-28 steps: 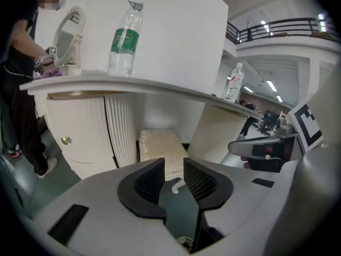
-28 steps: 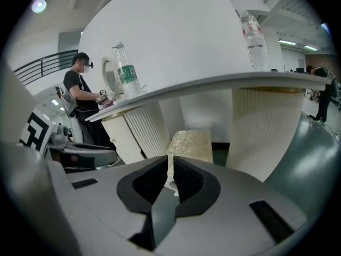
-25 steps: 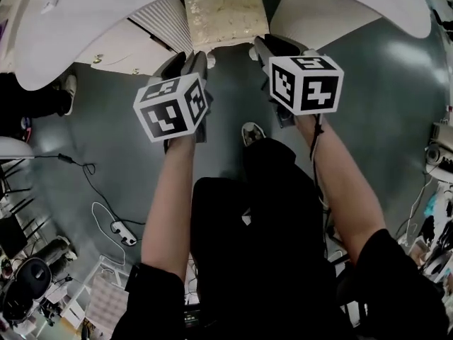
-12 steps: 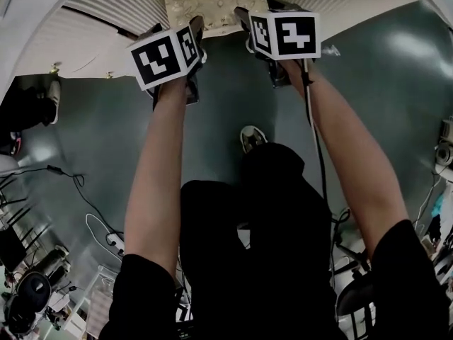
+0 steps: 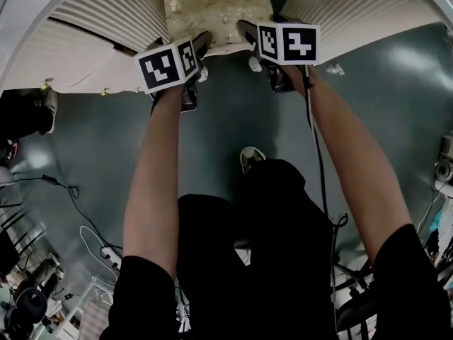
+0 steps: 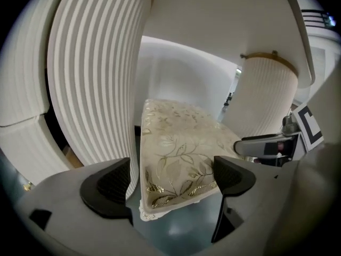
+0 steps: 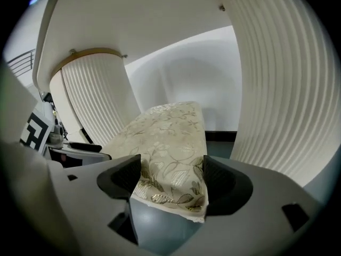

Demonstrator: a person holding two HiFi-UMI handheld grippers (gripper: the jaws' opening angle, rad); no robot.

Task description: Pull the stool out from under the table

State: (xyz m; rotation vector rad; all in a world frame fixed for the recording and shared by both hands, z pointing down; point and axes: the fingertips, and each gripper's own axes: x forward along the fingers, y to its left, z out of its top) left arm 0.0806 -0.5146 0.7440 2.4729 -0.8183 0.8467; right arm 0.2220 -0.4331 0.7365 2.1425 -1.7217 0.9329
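Head view: left tool [image 5: 179,44] and right tool [image 5: 263,25], jaws opening, straddle near corners of the stool [image 5: 216,9]; padding probably soft, so clamp the firmer seat edge.

The stool [image 5: 216,13] stands under the table [image 5: 28,9], between the table's two legs. One leg [image 5: 106,20] is just left of the stool and the other leg [image 5: 347,6] is just right of it. My left claw [image 5: 200,44] is at the stool's near left corner and my right claw [image 5: 244,28] is at its near right corner. The jaws of both claws are opening, each pair with a corner of the seat between them. Before the stool, toward me, comes floor [image 5: 226,112], then my shoe [image 5: 249,156]. A cable [image 5: 71,190] lies on the floor well left of the stool.
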